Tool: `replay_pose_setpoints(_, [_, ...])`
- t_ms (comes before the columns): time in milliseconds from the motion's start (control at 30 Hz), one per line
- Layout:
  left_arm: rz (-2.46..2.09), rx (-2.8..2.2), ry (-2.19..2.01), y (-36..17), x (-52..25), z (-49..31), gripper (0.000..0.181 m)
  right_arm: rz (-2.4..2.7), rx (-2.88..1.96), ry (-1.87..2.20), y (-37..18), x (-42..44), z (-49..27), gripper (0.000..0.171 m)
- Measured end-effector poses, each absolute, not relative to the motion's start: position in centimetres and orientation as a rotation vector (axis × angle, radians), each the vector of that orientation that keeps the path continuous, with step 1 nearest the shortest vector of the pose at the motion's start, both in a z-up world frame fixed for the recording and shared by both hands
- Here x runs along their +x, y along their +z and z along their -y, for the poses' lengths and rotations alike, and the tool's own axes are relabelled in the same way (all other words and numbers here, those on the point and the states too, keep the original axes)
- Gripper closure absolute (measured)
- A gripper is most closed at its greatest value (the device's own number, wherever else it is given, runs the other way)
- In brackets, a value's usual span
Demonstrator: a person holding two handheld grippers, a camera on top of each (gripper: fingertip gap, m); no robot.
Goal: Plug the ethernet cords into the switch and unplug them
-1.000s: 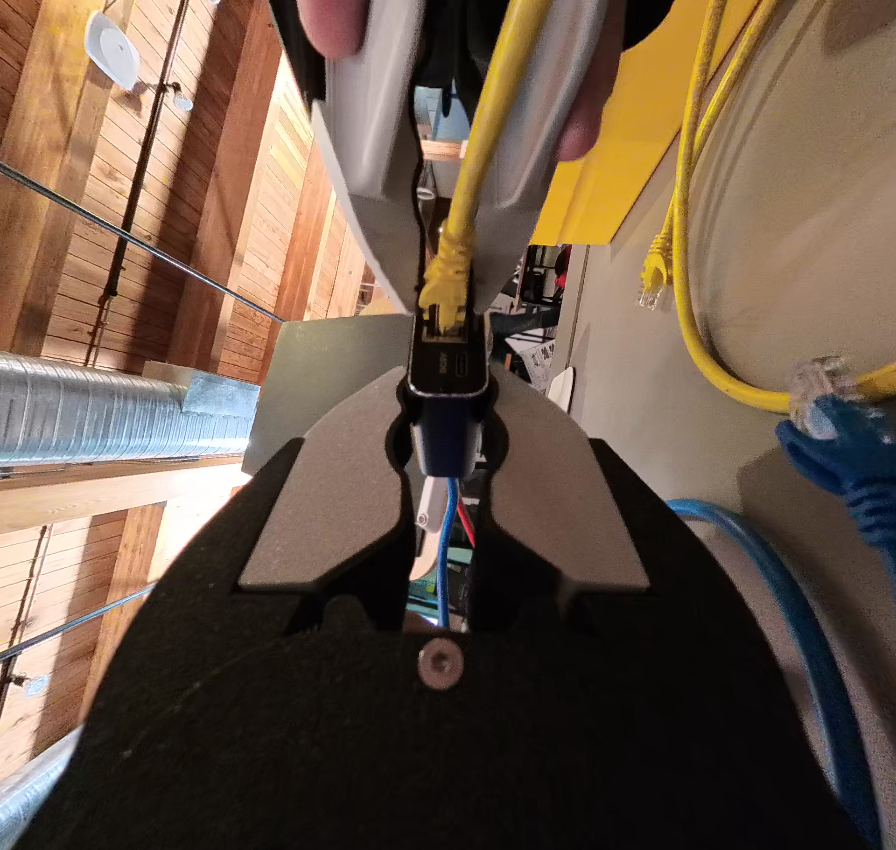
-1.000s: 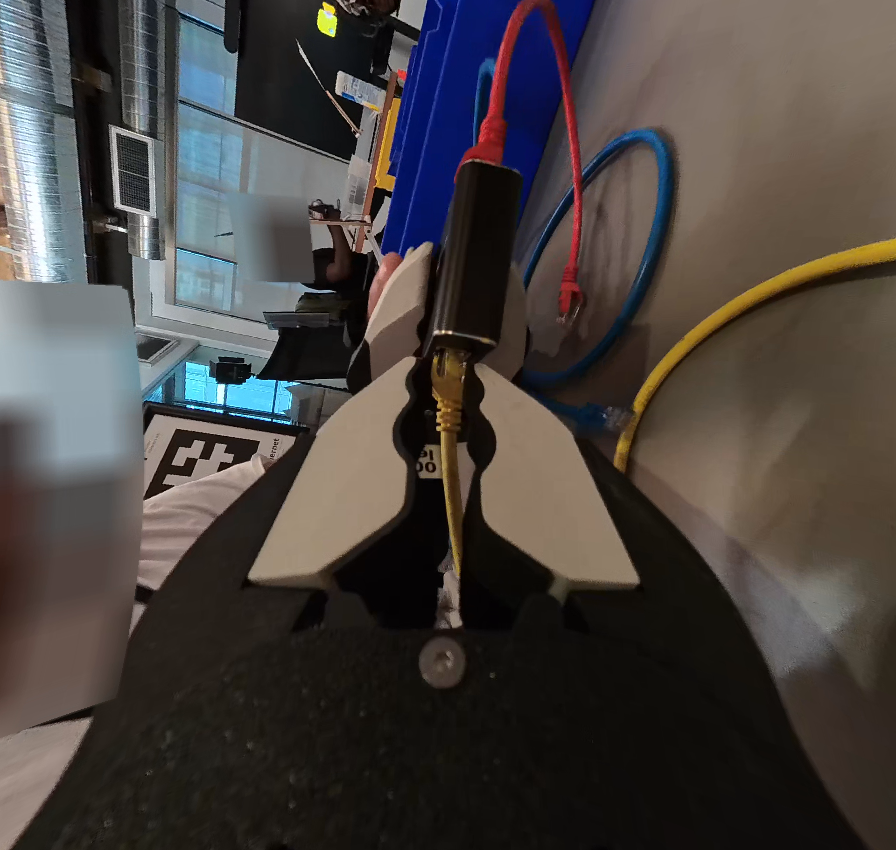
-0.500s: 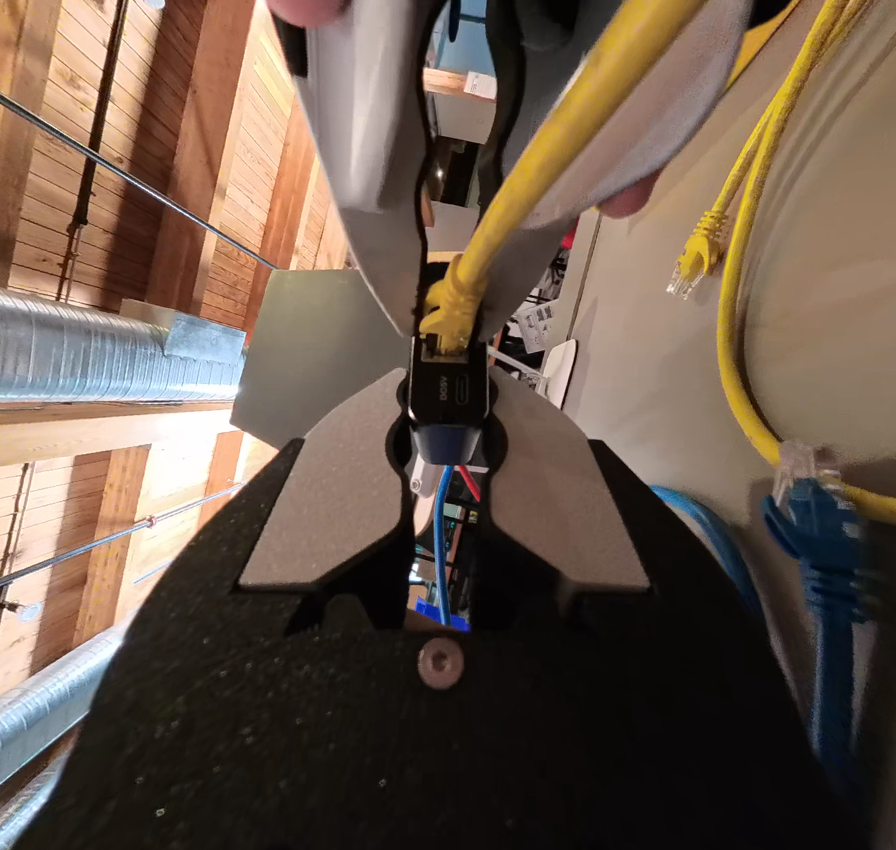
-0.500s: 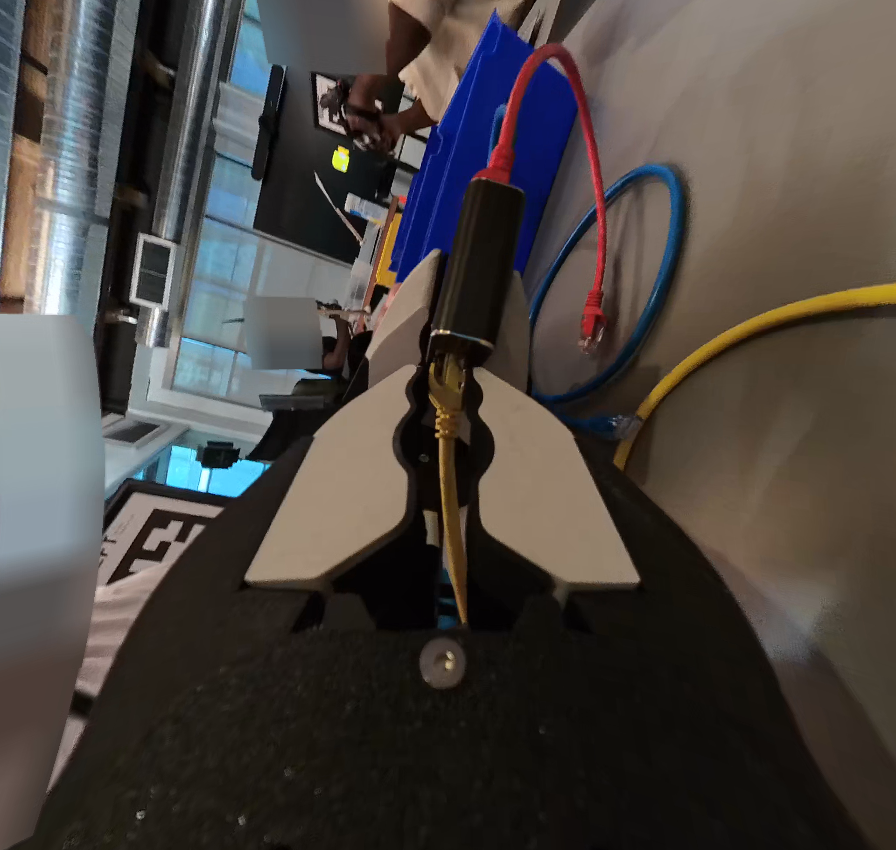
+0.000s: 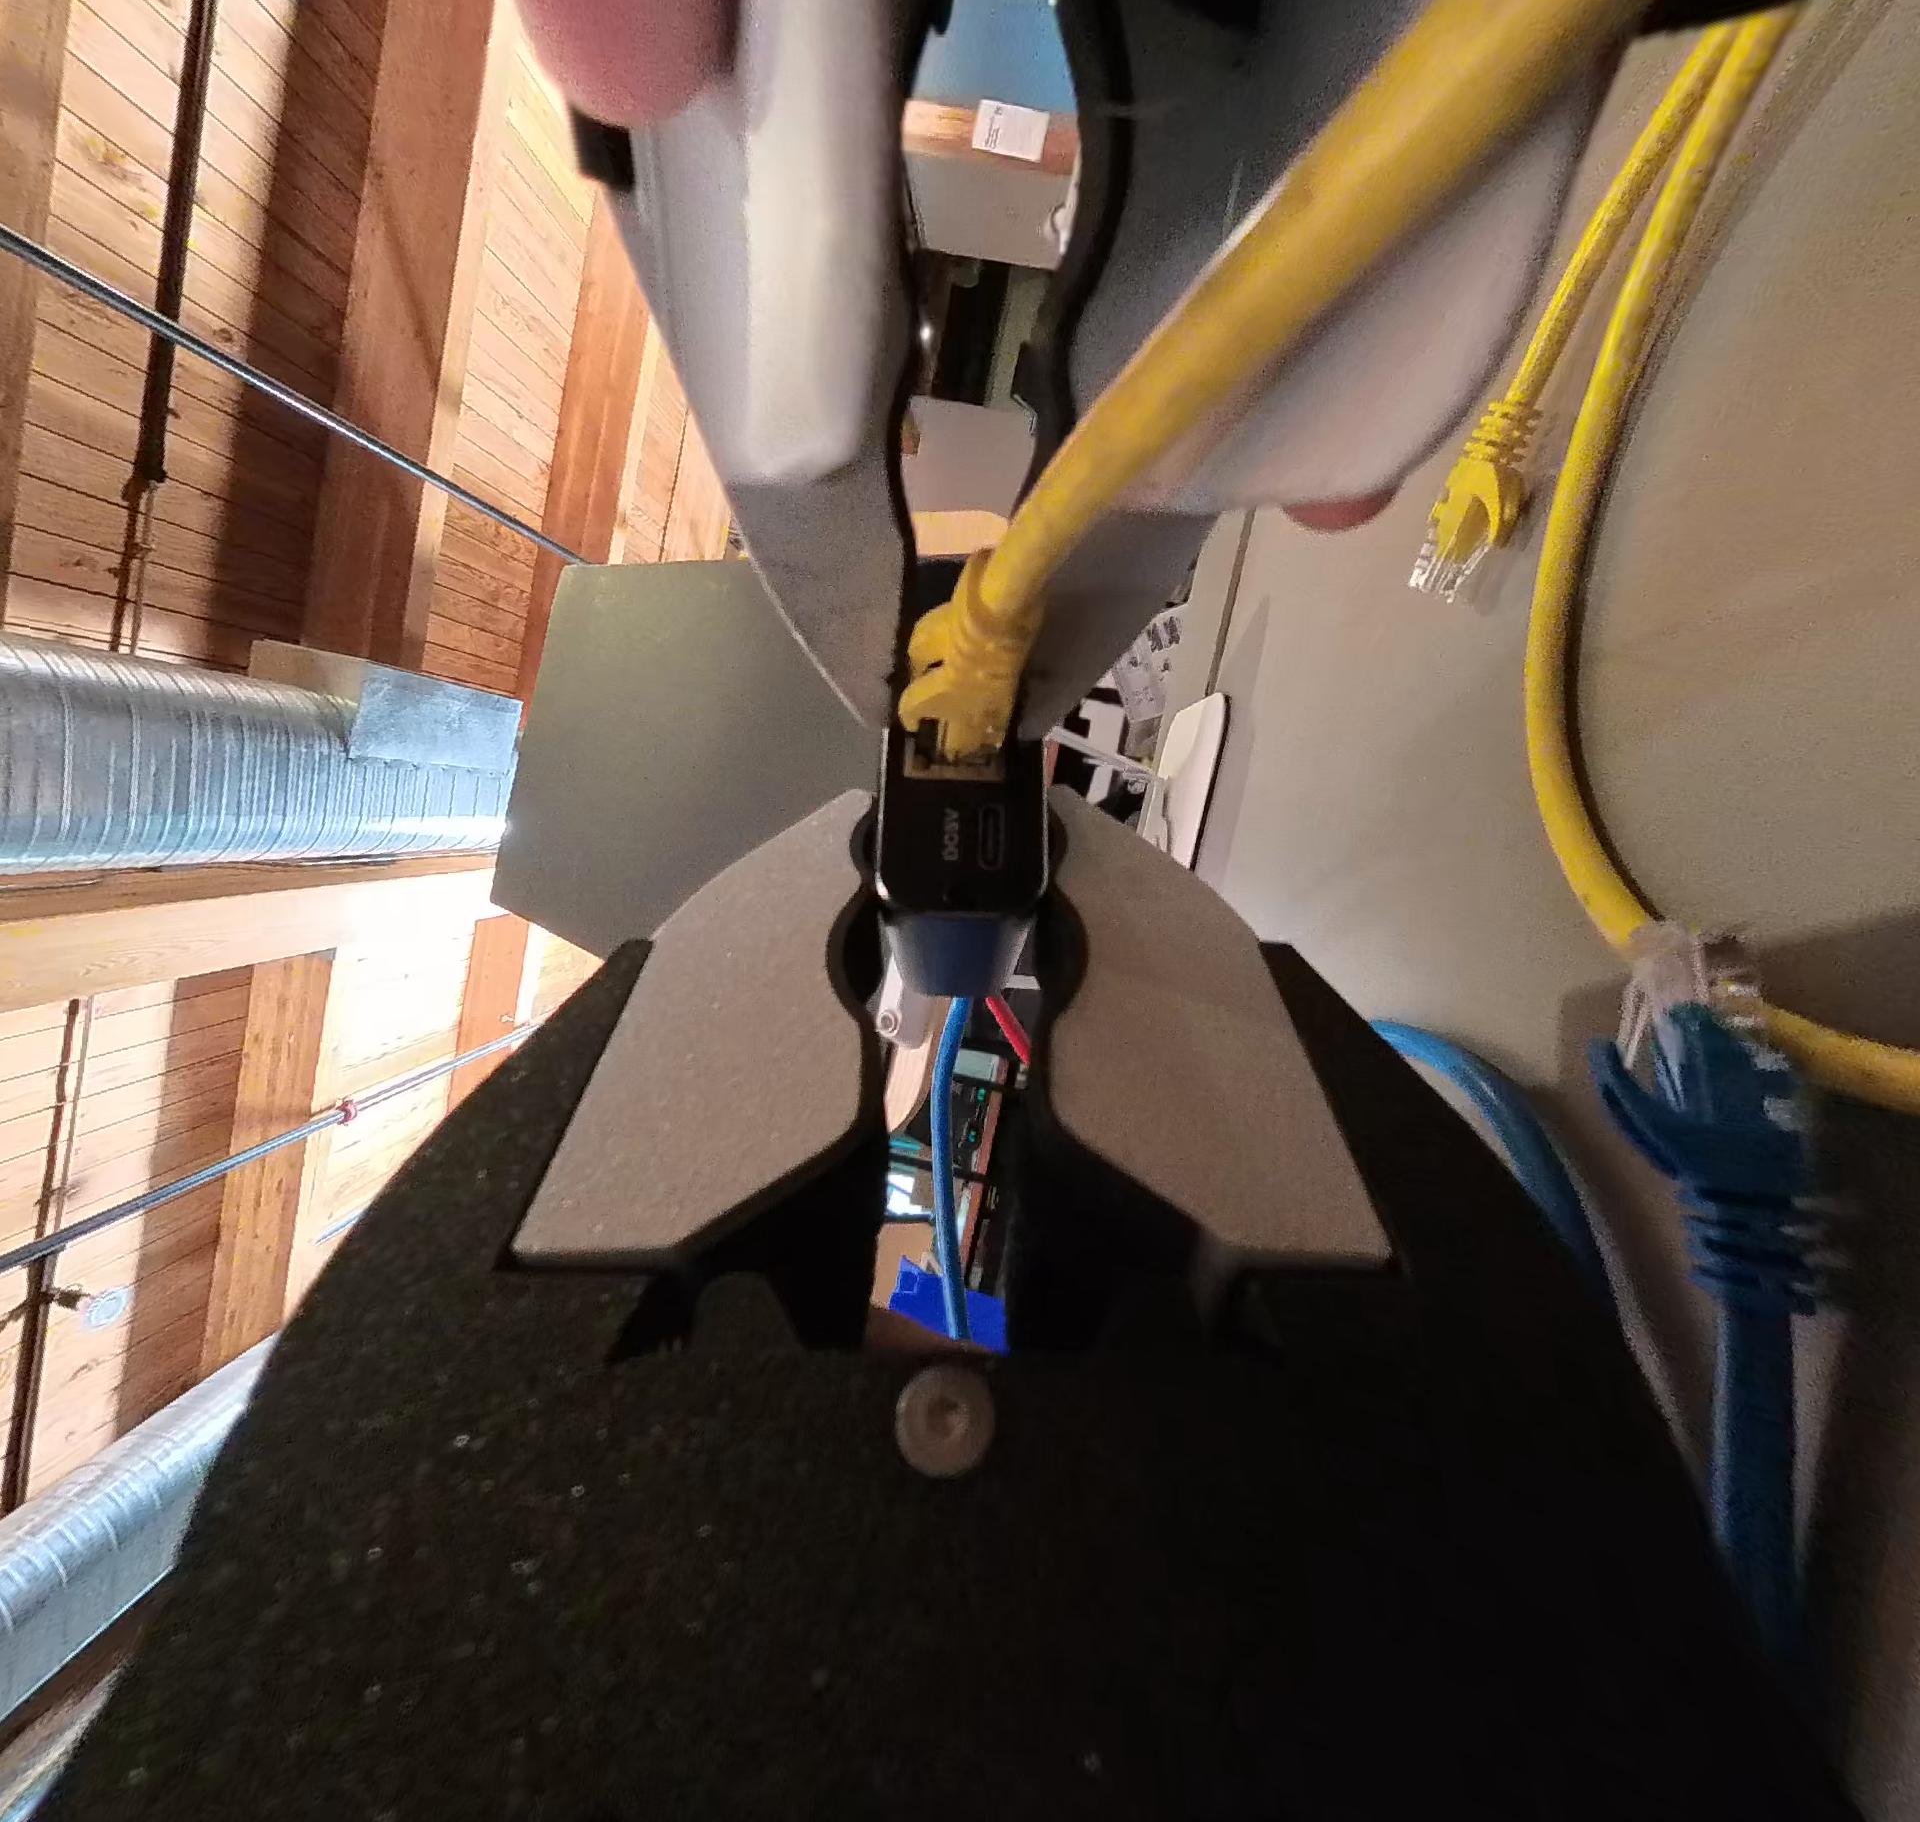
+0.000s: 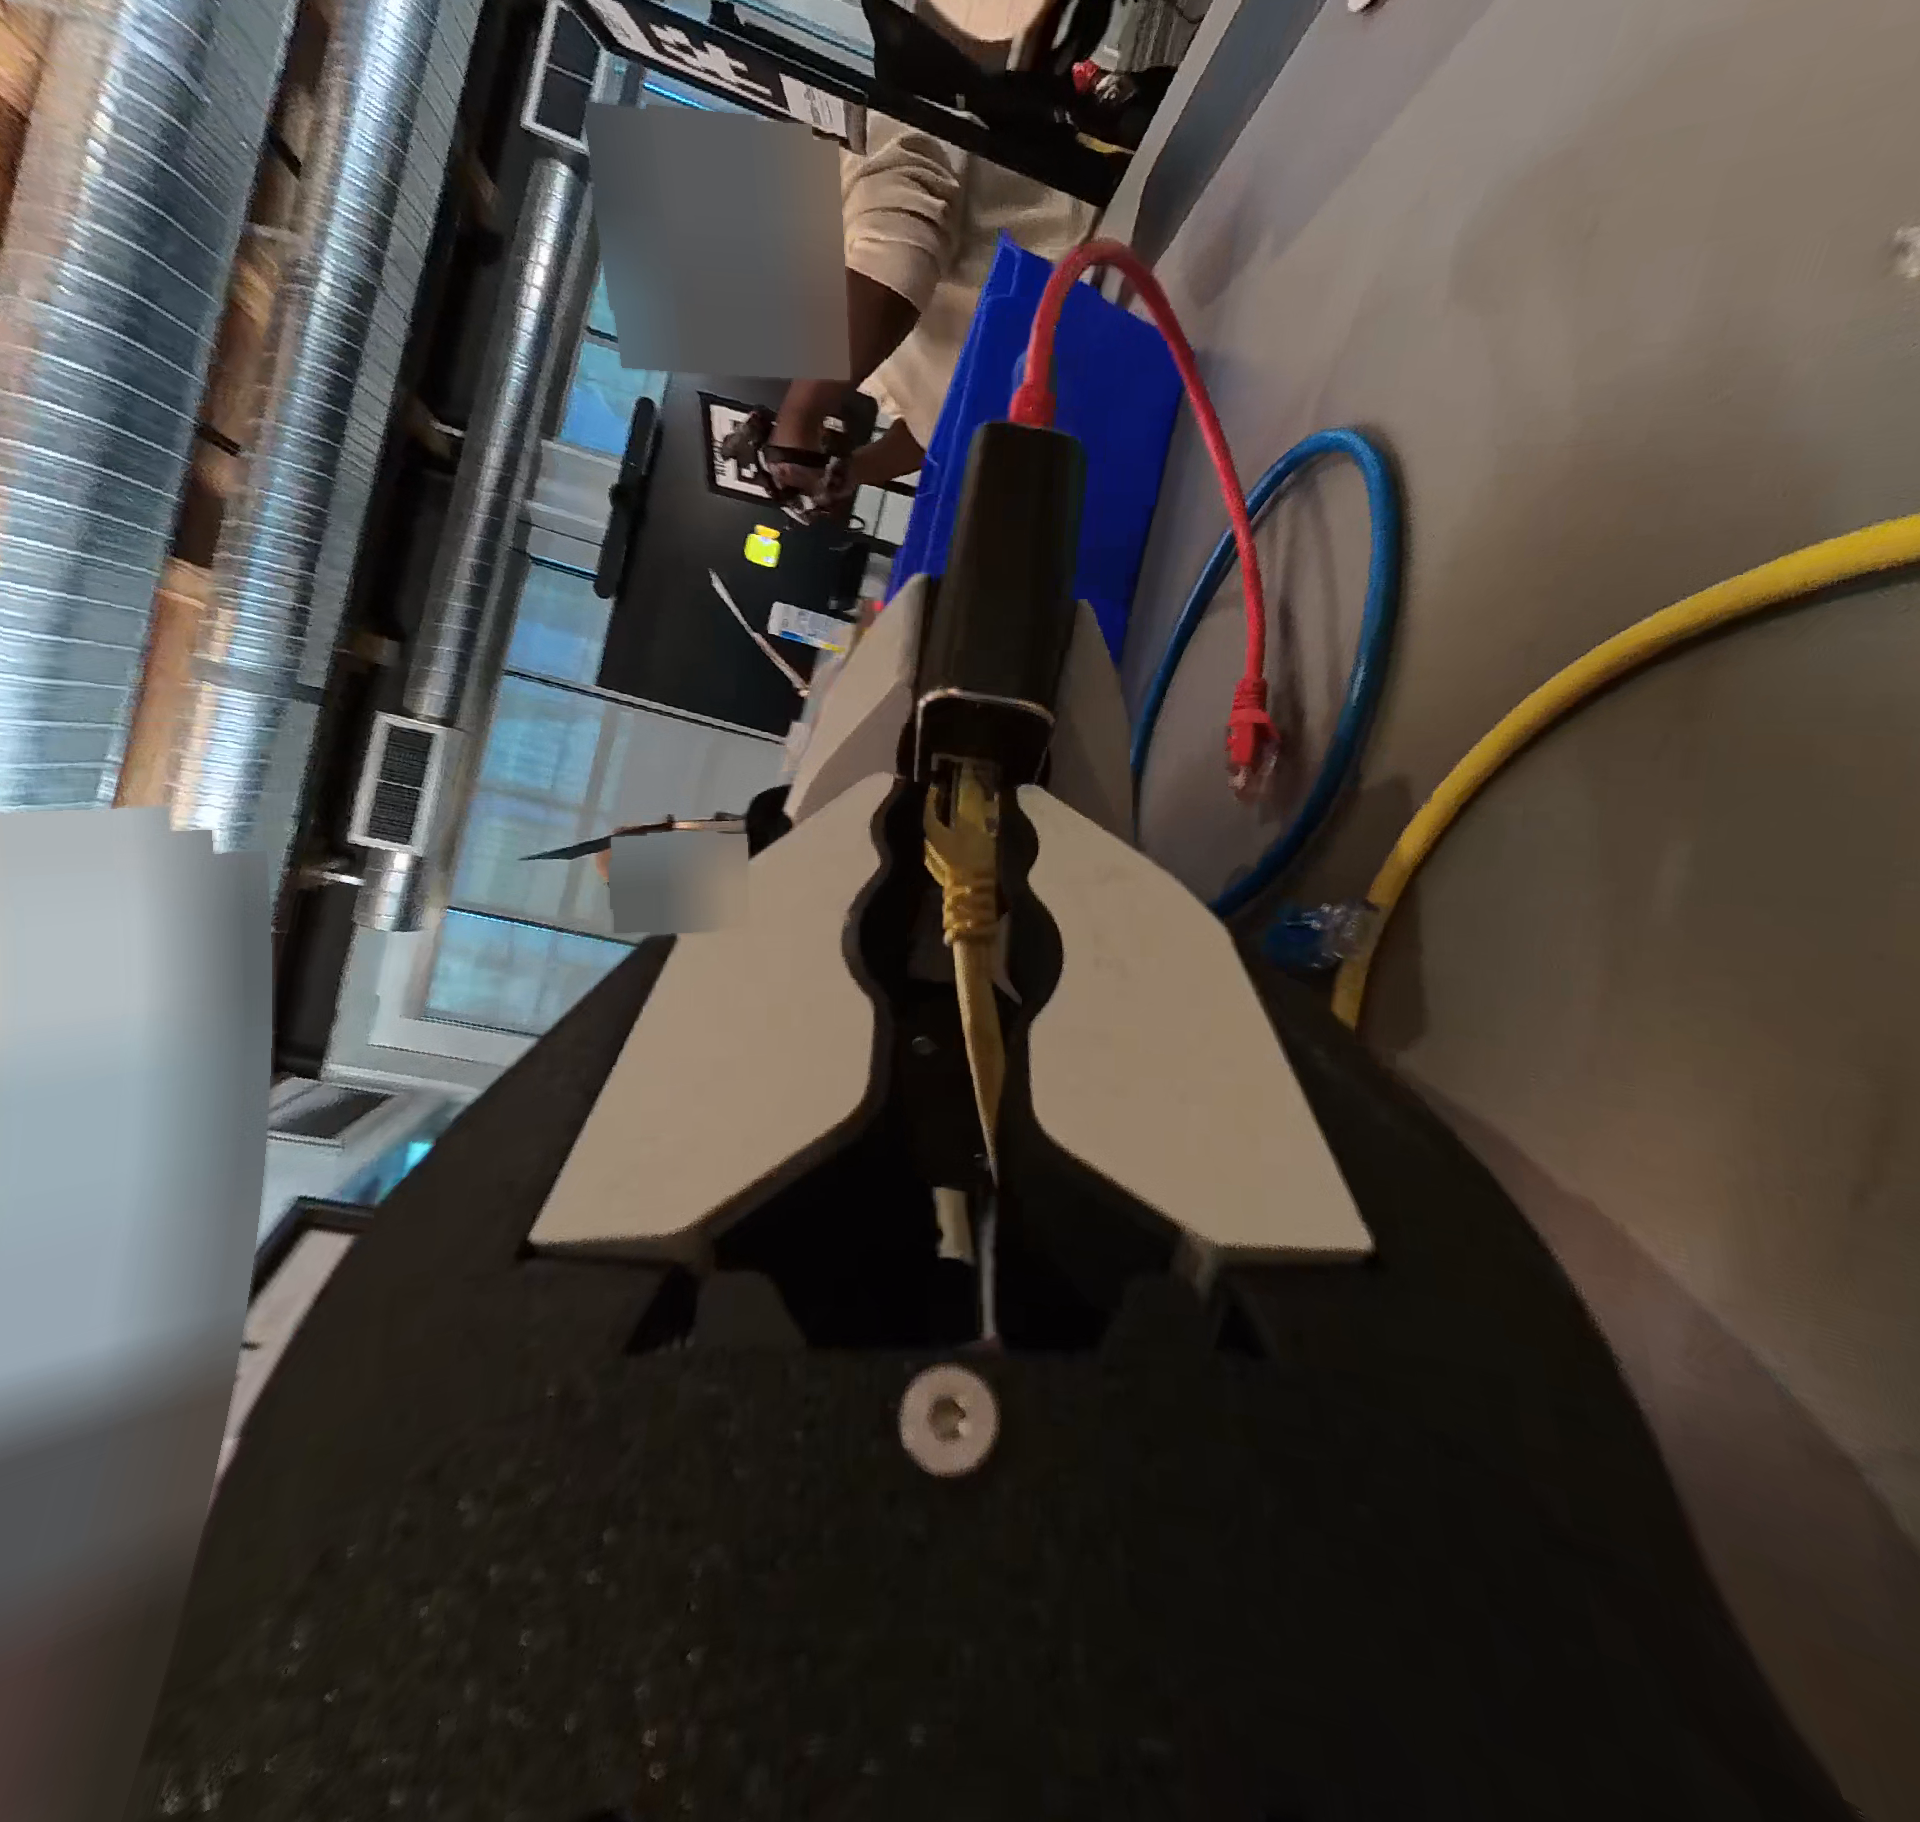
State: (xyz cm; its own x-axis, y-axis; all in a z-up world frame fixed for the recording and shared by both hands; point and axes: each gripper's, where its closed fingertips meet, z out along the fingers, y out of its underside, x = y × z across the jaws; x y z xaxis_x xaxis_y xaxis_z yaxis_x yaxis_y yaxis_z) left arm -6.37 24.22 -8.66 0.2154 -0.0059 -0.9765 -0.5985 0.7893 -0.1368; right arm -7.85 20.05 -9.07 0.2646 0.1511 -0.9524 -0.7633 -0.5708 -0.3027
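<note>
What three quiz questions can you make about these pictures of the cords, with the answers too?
1. True or false: the left gripper is shut on the small black box-shaped switch.
2. Which cord does the right gripper hold? A: red cord. B: blue cord. C: yellow ethernet cord.
3. Fill in: the thin red ethernet cord is plugged into the switch's far end, and its other plug hangs ____.

Key: 1 true; 2 C; 3 free.

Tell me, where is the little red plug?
In the right wrist view, the loose red cable plug dangles right of the black box-shaped switch, before the blue cable loop.
</note>
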Motion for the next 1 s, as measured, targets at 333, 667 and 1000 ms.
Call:
replay_pose_setpoints(333, [-1.18, -0.817, 0.492, -6.7, -9.8, -31.2, 0.157, -0.512, -1.756, 1.451, -9.8, -8.8, -17.6, 0.158])
replay_pose_setpoints(667, [-1.253, -0.808, 0.363, -8.0, -7.6, -28.4, 0.156, -0.227, -2.22, 1.264, -15.3, -12.2, -14.0, 0.146])
replay_pose_setpoints(1000, [-1.286, -0.843, 0.313, -8.5, -8.0, -28.7, 0.157, -0.137, -2.255, 0.259, -13.9, 1.4, -10.9, 0.129])
